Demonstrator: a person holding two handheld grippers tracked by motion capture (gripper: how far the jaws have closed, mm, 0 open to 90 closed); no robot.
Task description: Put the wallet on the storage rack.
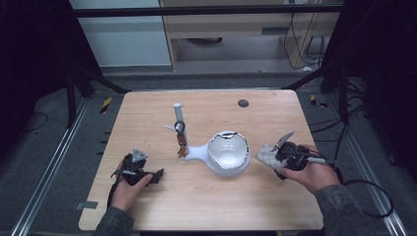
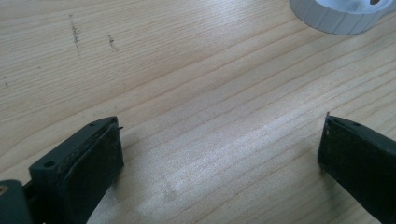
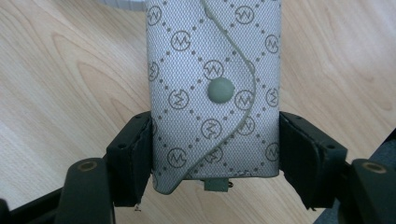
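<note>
Right gripper [image 3: 215, 158] fingers [image 3: 133, 158] clamp the grey monogram key pouch [image 3: 212, 88] above the surface [image 1: 206, 196]; left gripper [image 2: 219, 154] fingers spread wide, empty.

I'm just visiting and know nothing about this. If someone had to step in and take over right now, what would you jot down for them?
Right gripper: shut on the grey patterned pouch, snap flap closed, held off the table beside the white bowl-shaped holder.
Left gripper: open, holding nothing, low over bare wood at the table's left.
Also there: a white post with keys behind the holder.
Done: pouch picked up.
Left: probably setting it down somewhere; I can't tell where.
</note>
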